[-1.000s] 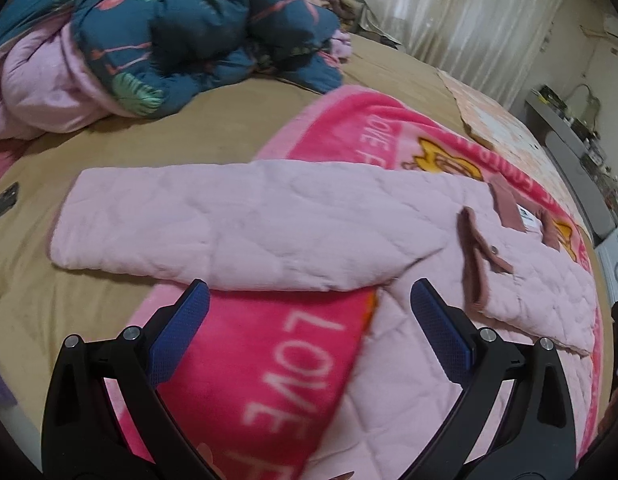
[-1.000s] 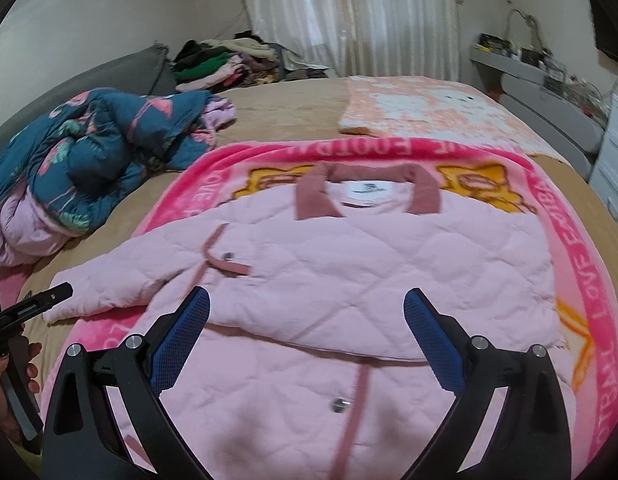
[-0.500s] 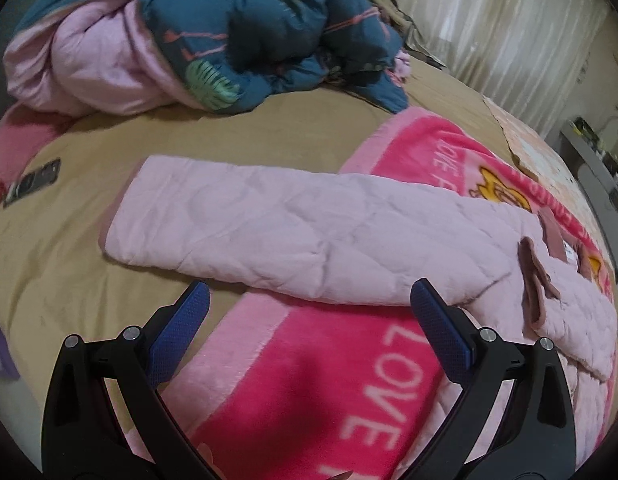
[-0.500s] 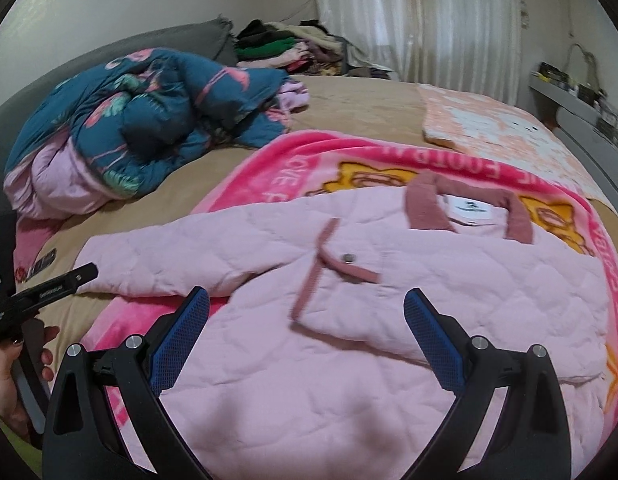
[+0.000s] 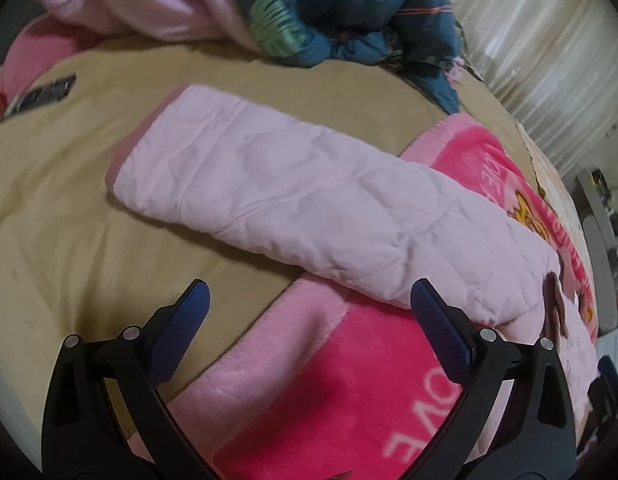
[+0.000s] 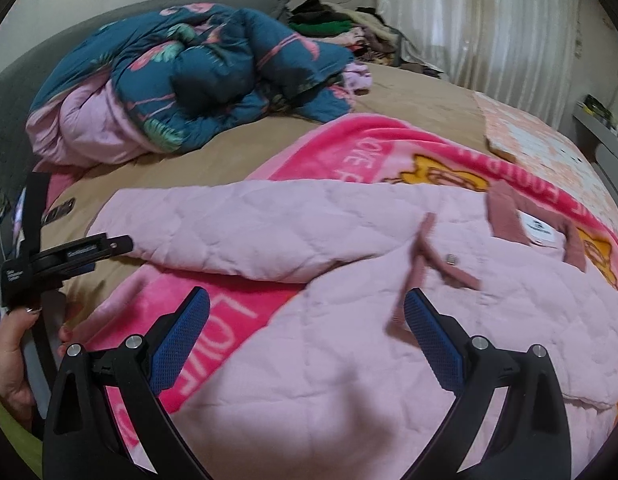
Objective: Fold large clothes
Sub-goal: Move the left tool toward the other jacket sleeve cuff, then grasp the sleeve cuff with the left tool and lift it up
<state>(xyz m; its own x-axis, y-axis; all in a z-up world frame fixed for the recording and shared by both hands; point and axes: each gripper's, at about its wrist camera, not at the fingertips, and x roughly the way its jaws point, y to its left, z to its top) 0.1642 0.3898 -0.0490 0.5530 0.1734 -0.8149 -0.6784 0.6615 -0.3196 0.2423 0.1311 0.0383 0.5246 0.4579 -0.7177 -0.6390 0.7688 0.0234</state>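
Across a tan bed (image 6: 421,108) the quilted pink jacket (image 6: 389,344) fills centre frame on a pink blanket (image 6: 349,140); soft and puffy, we judge, so our wide-open, empty left gripper (image 5: 309,308) and right gripper (image 6: 307,312) should pinch its sleeve cuff (image 5: 127,164).

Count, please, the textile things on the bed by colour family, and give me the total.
Pink: 3, the quilted jacket, the fleece blanket under it, the pale patterned cloth beyond.
Dark teal: 1, the bunched floral duvet.
Mixed colours: 1 heap of clothes at the far edge; the pieces in it cannot be counted.
Total: 5.
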